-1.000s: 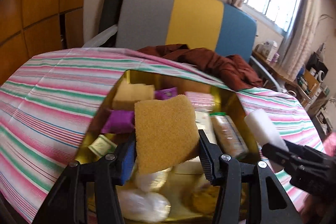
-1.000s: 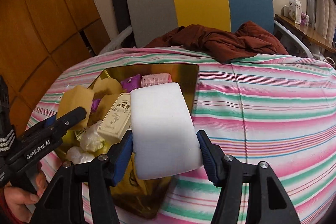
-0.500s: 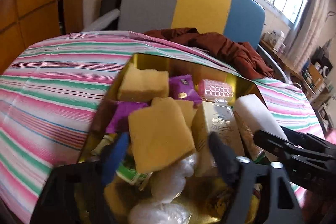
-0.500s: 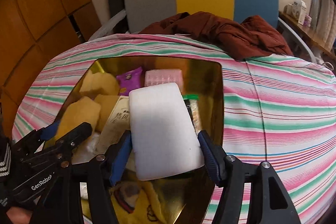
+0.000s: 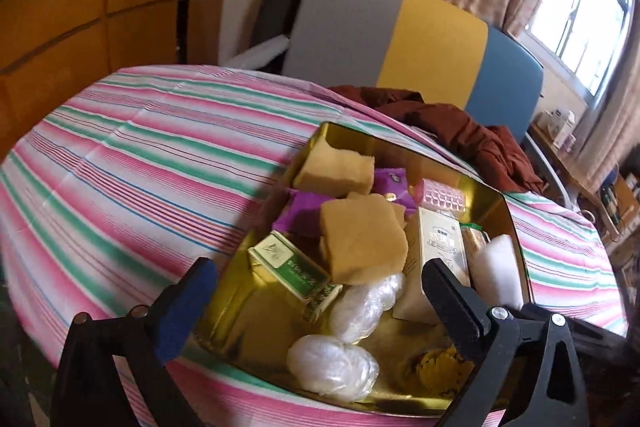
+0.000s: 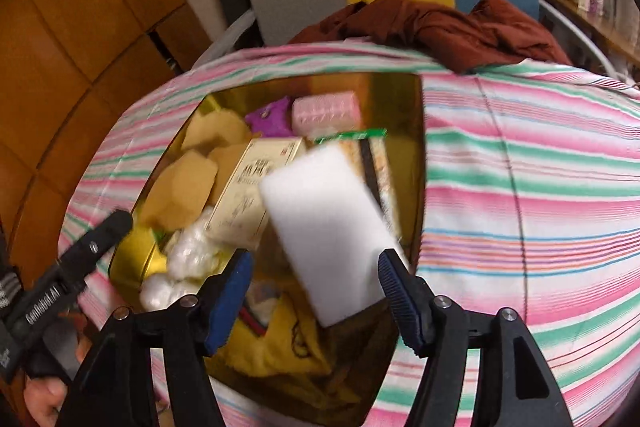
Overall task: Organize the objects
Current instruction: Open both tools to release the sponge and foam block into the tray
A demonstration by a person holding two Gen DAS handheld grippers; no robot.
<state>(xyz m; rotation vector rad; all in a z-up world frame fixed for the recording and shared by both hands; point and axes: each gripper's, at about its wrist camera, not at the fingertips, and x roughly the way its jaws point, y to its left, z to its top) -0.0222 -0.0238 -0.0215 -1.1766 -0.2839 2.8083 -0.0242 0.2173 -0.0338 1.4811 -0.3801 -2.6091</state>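
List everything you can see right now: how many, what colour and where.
tin: one, gold, on the tablecloth
tan sponges: at least two, in the tin
purple sachets: two, tin's far end
pink block: one, tin's far end
cream carton: one, in the tin
green-gold carton: one, in the tin
wrapped bundles: two, white, tin's near end
white sponge: one, over the tin
tablecloth: one, pink-green striped
chair: one, grey-yellow-blue, behind
garment: one, maroon, on the chair
left tool: black, jaws opening, nothing between
right tool: black, astride the white sponge, one pad clear
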